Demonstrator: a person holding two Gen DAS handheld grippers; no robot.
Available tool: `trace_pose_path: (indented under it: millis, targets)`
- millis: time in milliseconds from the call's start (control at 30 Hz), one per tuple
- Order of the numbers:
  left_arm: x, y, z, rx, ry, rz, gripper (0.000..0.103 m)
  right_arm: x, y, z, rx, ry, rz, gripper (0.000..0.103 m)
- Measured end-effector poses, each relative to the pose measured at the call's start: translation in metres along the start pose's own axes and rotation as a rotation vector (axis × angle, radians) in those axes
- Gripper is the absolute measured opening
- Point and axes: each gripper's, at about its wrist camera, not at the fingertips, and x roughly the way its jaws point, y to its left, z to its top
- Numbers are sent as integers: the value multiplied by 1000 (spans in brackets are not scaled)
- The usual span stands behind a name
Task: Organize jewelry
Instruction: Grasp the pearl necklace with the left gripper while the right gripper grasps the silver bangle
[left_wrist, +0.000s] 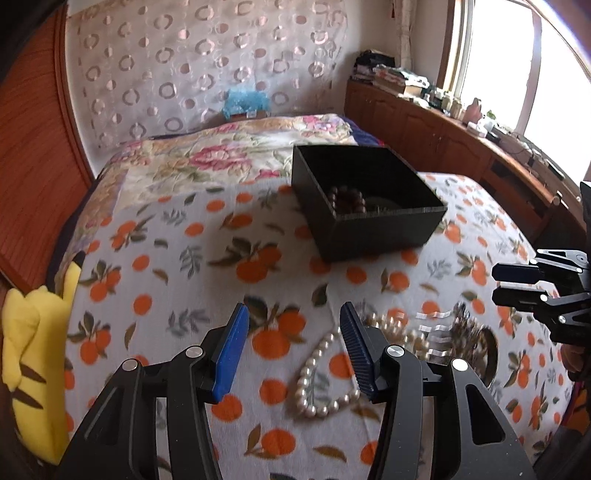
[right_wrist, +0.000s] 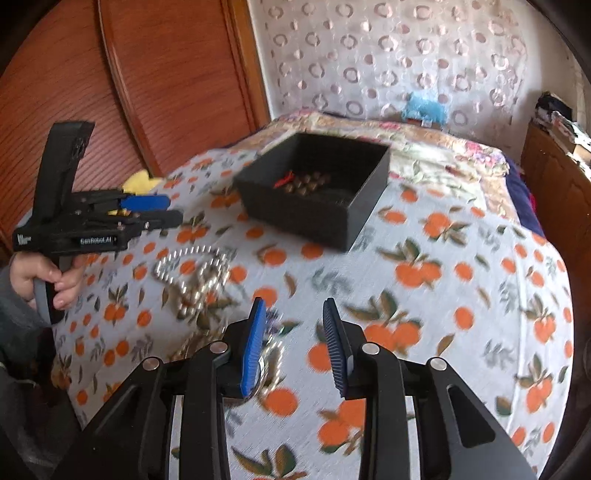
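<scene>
A black open box (left_wrist: 369, 214) sits on the orange-print blanket and holds a brown bead bracelet (left_wrist: 345, 199); the box also shows in the right wrist view (right_wrist: 314, 206). A white pearl necklace (left_wrist: 314, 373) lies on the blanket just under my left gripper (left_wrist: 293, 317), which is open and empty. The necklace also shows in the right wrist view (right_wrist: 192, 273). A pile of shiny metal jewelry (left_wrist: 461, 332) lies right of the pearls. My right gripper (right_wrist: 293, 310) is open and empty, above a ring-like piece (right_wrist: 271, 354) beside its left finger.
A yellow plush toy (left_wrist: 33, 362) lies at the blanket's left edge. A floral quilt (left_wrist: 229, 155) covers the far part of the bed. A wooden cabinet with clutter (left_wrist: 461, 125) runs along the window side. A wooden wardrobe (right_wrist: 129, 92) stands on the left.
</scene>
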Motion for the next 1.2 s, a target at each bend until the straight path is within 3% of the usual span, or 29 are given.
trace_pose_path:
  millis: [233, 300, 467, 767, 833, 967, 1200]
  targets:
    - [5, -5, -19, 22, 31, 0, 49, 4, 22, -19, -36, 49, 14, 34]
    - [6, -5, -22, 17, 33, -5, 49, 3, 24, -23, -40, 58, 2, 27]
    - [9, -8, -24, 30, 33, -9, 49, 8, 23, -33, -25, 96, -6, 21]
    - [17, -6, -30, 24, 40, 14, 20, 12, 21, -37, 7, 98, 4, 17]
    - [16, -5, -30, 20, 43, 12, 8, 12, 20, -35, 15, 95, 10, 14]
    - [10, -3, -30, 4, 30, 3, 6, 11, 18, -33, 17, 87, 13, 5]
    - [-42, 0, -8, -18, -93, -33, 6, 5, 10, -32, 40, 67, 0, 4]
